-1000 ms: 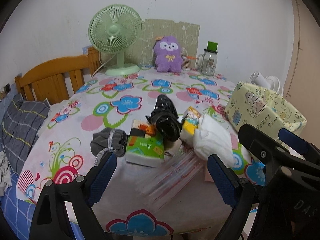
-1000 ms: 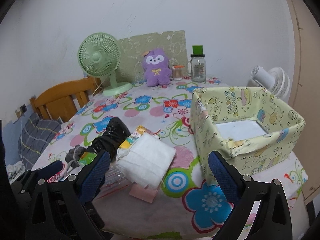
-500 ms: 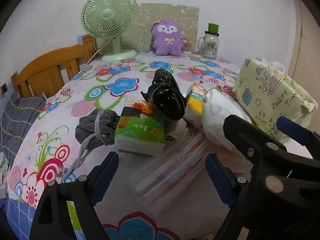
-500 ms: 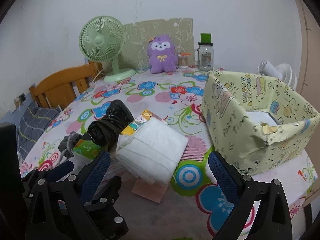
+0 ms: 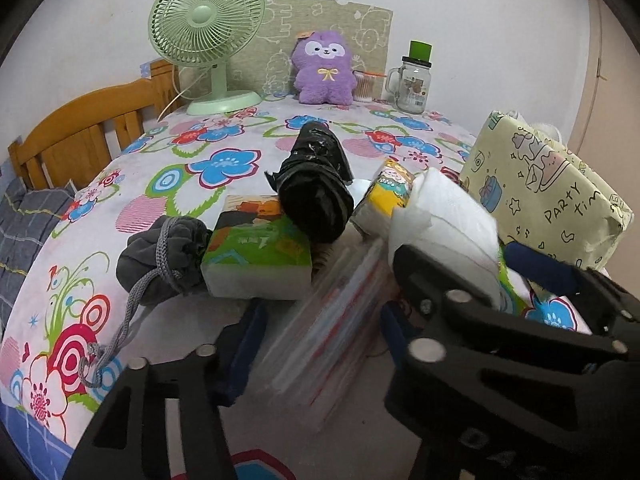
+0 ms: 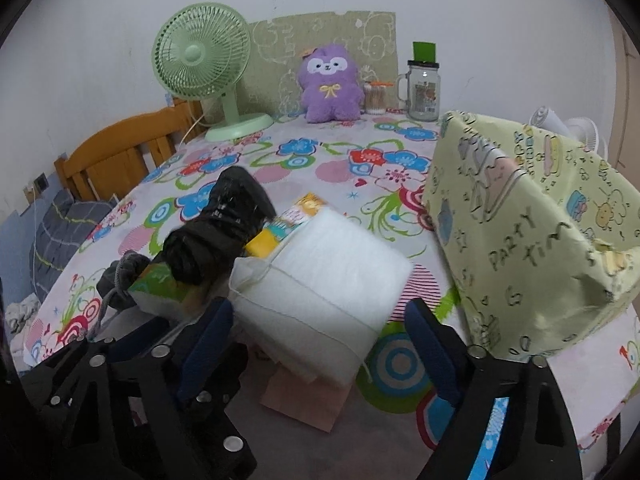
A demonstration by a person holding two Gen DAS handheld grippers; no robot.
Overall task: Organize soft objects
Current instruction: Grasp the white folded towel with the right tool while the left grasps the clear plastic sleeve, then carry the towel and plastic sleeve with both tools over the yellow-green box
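A heap of soft things lies on the flowered tablecloth [image 5: 224, 168]: a grey drawstring pouch [image 5: 160, 256], a green tissue pack [image 5: 256, 252], a black bag roll [image 5: 316, 192], a yellow tissue pack [image 5: 384, 196], a white pad pack [image 6: 320, 284] and a stack of clear plastic bags [image 5: 332, 328]. My left gripper [image 5: 320, 344] is open, its fingers either side of the clear bags. My right gripper [image 6: 320, 344] is open, straddling the white pad pack. The yellow-green fabric box [image 6: 532, 240] stands at the right.
A green fan [image 5: 208, 28], a purple plush [image 5: 324, 68], a swab jar and a glass mug [image 5: 414, 80] stand at the table's far edge. A wooden chair [image 5: 80, 136] is at the left. A pink paper [image 6: 304, 396] lies under the white pack.
Both grippers have moved forward and down to the heap. The left now straddles the clear bags, the right the white pad pack. Nothing has been grasped.
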